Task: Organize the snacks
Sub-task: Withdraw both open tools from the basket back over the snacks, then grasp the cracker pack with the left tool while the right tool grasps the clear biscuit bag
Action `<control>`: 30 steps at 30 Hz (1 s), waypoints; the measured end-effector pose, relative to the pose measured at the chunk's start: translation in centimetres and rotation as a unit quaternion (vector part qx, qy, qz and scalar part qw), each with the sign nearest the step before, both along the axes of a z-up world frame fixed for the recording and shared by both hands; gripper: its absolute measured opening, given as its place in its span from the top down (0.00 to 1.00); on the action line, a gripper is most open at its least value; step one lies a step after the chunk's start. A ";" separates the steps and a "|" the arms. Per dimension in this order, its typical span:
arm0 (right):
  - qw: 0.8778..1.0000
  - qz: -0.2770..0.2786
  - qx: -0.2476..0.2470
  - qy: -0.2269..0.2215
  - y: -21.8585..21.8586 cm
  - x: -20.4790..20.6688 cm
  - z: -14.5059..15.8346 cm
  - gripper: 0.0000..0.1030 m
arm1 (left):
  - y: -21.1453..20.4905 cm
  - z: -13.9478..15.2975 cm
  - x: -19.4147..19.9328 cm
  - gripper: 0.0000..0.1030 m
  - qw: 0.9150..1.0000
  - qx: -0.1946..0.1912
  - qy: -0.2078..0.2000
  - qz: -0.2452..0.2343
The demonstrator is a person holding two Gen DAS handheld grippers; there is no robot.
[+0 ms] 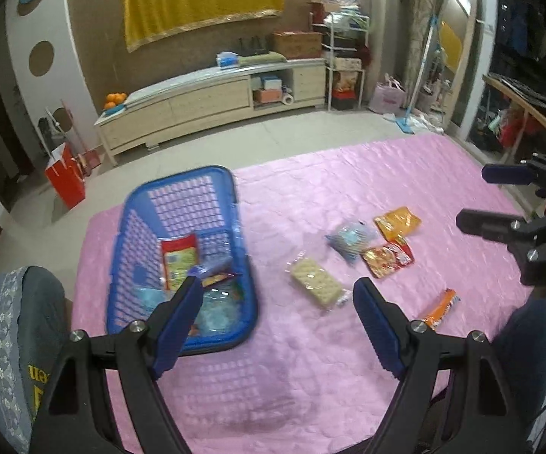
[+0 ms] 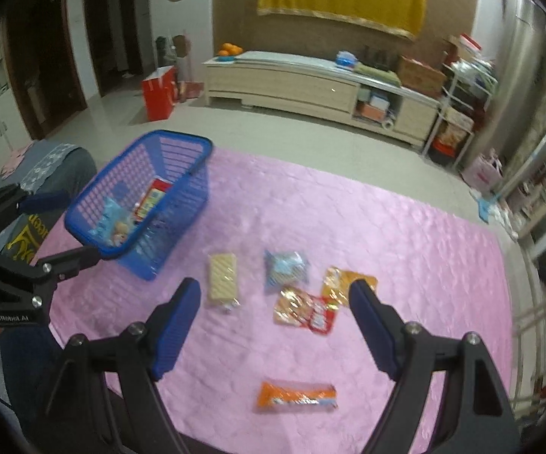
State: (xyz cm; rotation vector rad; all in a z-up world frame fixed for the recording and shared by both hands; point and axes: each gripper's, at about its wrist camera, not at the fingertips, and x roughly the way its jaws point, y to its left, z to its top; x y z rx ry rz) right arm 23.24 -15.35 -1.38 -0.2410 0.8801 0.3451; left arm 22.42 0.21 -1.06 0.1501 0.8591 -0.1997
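Note:
A blue plastic basket (image 1: 121, 265) (image 2: 84, 204) with several snack packs inside stands on the pink cloth (image 1: 292, 378) (image 2: 405, 246). Loose on the cloth lie a wafer pack (image 1: 316, 282) (image 2: 222, 277), a light blue pack (image 1: 350, 240) (image 2: 284, 266), a red pack (image 1: 386, 259) (image 2: 303, 310), a yellow pack (image 1: 397, 221) (image 2: 343, 280) and an orange bar (image 1: 441, 308) (image 2: 297, 395). My left gripper (image 1: 276, 295) is open and empty, beside the basket's near right corner. My right gripper (image 2: 275, 291) is open and empty, above the loose packs.
A long low cabinet (image 1: 212, 102) (image 2: 311, 83) stands against the far wall. A red bag (image 1: 65, 178) (image 2: 159, 92) stands on the floor. A shelf rack (image 1: 345, 60) and a mirror (image 1: 458, 45) stand at the right. The person's knees show at the cloth's near edge.

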 end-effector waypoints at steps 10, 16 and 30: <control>0.999 -0.036 0.000 0.024 -5.0 0.5 -3.6 0.18 | -6.0 -4.1 1.0 0.22 0.999 0.003 0.048 -0.010; 0.998 -0.038 -0.015 0.043 -6.6 1.2 -7.0 0.18 | -8.6 -6.9 1.9 0.22 0.998 0.015 0.060 0.010; 0.995 -0.040 0.004 0.087 -7.6 5.6 -13.8 0.18 | -9.6 -13.9 7.0 0.22 0.991 0.017 0.112 0.073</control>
